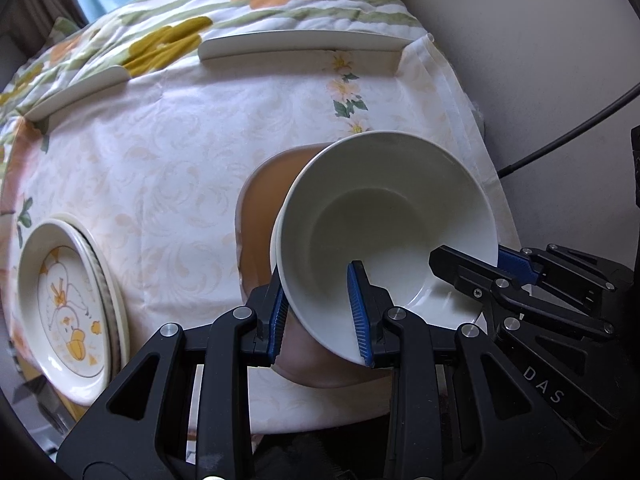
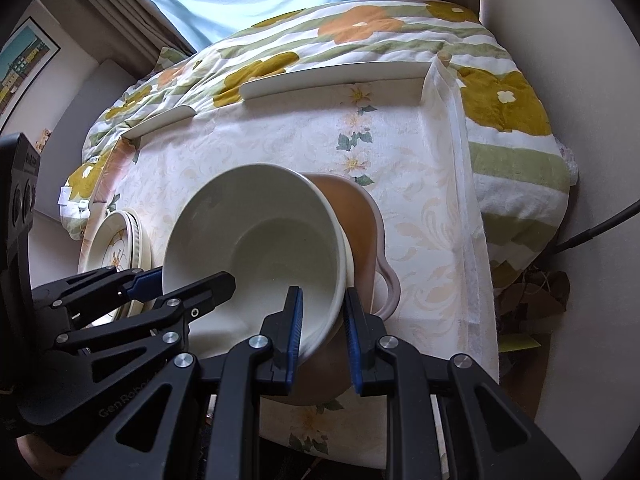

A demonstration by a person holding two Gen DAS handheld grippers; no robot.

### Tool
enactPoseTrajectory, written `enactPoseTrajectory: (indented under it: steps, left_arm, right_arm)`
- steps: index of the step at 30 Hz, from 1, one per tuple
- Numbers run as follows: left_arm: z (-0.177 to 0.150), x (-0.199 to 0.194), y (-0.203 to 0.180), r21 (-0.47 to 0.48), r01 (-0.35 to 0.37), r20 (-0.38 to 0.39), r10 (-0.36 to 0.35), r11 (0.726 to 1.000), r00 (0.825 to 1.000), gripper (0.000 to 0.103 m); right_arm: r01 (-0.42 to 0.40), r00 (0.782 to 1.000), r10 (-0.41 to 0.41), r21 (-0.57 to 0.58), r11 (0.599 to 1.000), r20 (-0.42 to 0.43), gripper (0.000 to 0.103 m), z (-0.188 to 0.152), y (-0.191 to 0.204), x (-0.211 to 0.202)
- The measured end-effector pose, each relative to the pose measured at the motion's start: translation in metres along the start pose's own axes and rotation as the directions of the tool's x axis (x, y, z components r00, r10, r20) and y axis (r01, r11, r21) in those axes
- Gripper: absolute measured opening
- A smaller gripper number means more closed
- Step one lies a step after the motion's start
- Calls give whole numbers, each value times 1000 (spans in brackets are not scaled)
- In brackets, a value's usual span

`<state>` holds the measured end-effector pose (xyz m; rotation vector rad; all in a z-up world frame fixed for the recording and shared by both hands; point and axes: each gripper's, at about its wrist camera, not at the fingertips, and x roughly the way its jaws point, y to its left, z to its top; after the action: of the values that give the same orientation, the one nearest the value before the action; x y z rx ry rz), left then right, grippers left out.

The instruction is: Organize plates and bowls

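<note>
While both grippers — left (image 1: 320, 320), right (image 2: 324, 332) — pinch its rim, white bowl (image 1: 384, 216) tilts (brown bowl (image 1: 264, 216) beneath).

A plain white bowl (image 1: 384, 216) is seen against a terracotta-brown dish (image 1: 260, 216) rimmed in pale mauve. Blue pads (image 1: 358, 312) are carried on black gripper frames. A yellow duck motif is shown on the cream plate (image 1: 66, 312) at the near left. The cream tablecloth (image 1: 168, 168) is patterned with faint peach scrolls and daisies; orange and mustard flowers with green stripes are printed on the blanket (image 2: 504, 112) beyond.
</note>
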<state>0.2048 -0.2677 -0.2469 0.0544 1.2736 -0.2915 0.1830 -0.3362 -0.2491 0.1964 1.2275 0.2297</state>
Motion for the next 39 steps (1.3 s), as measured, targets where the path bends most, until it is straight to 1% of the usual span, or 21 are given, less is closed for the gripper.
enactPoseTrajectory:
  steps: [5, 12, 19, 25, 27, 30, 34, 37, 39]
  left_arm:
    - [0, 0, -3, 16, -36, 3, 36, 999, 999, 26]
    - [-2, 1, -12, 49, -111, 2, 111, 993, 994, 26]
    - [-6, 3, -9, 54, -122, 11, 122, 991, 992, 26]
    - [-9, 0, -16, 90, -159, 28, 157, 983, 987, 26]
    - [-9, 3, -16, 99, -154, 14, 153, 983, 988, 26]
    - [-10, -1, -14, 93, -135, 18, 134, 986, 991, 26]
    - [-10, -17, -11, 85, -112, 57, 107, 990, 993, 26]
    - [-11, -39, -10, 82, -82, 128, 71, 993, 989, 26]
    - [-14, -58, -10, 86, -74, 197, 56, 994, 979, 26]
  right_arm:
    - [6, 1000, -6, -18, 1000, 5, 19, -2, 3, 0]
    - [8, 1000, -8, -30, 1000, 12, 19, -4, 5, 0]
    - [-10, 999, 11, -43, 999, 31, 19, -7, 4, -2]
    - [-10, 999, 12, -57, 998, 38, 19, -8, 2, -2]
    - [-7, 999, 10, -66, 998, 43, 19, -8, 2, -2]
    - [-27, 998, 30, -52, 998, 50, 19, -8, -2, -4]
    - [-57, 994, 59, -24, 998, 88, 19, -6, -7, -19]
    - [-72, 988, 76, -34, 997, 133, 19, -4, -5, -38]
    - [-73, 983, 80, -49, 996, 167, 19, -3, -2, -54]
